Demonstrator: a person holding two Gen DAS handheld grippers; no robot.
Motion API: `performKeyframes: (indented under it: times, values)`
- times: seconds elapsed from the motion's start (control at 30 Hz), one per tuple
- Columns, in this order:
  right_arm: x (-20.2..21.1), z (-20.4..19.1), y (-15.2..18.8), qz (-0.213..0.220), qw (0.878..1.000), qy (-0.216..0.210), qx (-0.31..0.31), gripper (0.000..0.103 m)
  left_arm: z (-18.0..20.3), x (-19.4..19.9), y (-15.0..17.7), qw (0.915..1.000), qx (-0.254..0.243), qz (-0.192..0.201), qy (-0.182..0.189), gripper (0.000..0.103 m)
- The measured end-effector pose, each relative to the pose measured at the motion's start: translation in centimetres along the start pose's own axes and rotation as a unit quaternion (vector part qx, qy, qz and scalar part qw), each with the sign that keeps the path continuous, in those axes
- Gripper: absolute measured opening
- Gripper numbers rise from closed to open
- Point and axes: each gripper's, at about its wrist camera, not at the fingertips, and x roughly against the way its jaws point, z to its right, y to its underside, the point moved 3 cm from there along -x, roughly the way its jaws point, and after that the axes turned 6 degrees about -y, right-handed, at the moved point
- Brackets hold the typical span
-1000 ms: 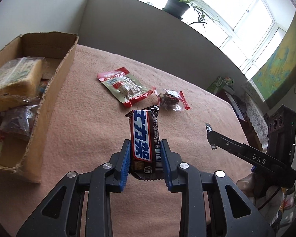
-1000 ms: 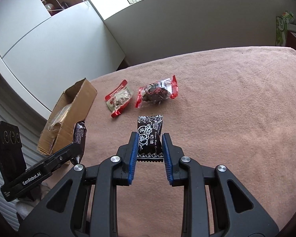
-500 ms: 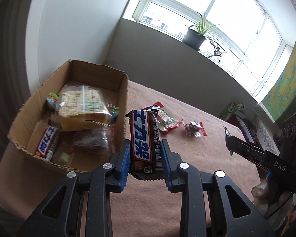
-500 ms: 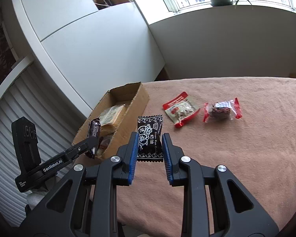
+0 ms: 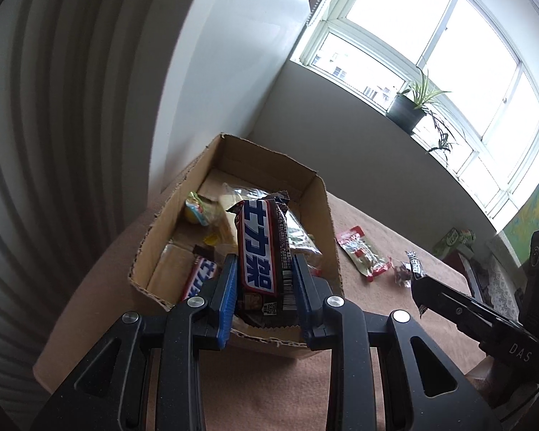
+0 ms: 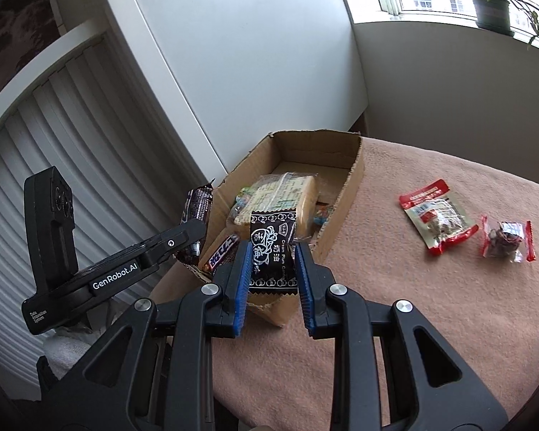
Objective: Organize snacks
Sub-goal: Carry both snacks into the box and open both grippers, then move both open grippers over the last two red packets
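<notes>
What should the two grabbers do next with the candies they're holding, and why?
Probably carry both a little farther over the cardboard box and let go. The left gripper is clamped on the chocolate bar, the right gripper on the black candy packet, and both sit at the box's near edge. Snacks already lie inside, so these likely belong there too.

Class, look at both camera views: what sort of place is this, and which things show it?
Probably a lived-in room at home: a potted green plant on a bright window ledge, a table under a pink cloth, and a brown cardboard box of snacks.
</notes>
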Motion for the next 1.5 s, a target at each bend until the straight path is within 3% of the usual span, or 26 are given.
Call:
performKeyframes:
  times: [0.27,0.53,0.67,0.73,1.0,1.27,1.5]
  values:
    - [-3.2,-0.8,-0.6,-0.023,1.0,0.003,0.015,0.026,-1.2,-0.8,-0.6,0.9999,0.004,-0.003,-0.014,0.028]
    - [-3.6,-0.8,-0.9,-0.026,0.999,0.008,0.023,0.027,-0.9,-0.9,-1.1,0.9996,-0.005,0.007,-0.027,0.028]
    - [-3.0,-0.7,-1.0,-0.016,1.0,0.012,0.022,0.054,-0.8,-0.9,-1.1,0.9995,-0.008,0.007,-0.03,0.028]
    - [-2.5,-0.6,-1.0,-0.012,1.0,0.013,0.02,0.056,-0.7,-0.8,-1.1,0.9993,-0.012,0.008,-0.035,0.029]
    - [-0.8,0.3,-0.9,0.005,1.0,0.025,0.017,0.085,-0.4,-0.2,-1.6,0.9988,-0.009,0.023,-0.043,0.055]
    - [1.5,2.1,-0.2,0.019,0.998,0.056,0.018,0.087,0.7,-0.1,-1.6,0.9989,-0.015,0.024,-0.037,0.057]
    - [5.1,6.8,0.9,0.037,0.995,0.089,-0.022,0.087,3.0,-0.3,-1.2,0.999,-0.034,0.02,-0.02,0.057]
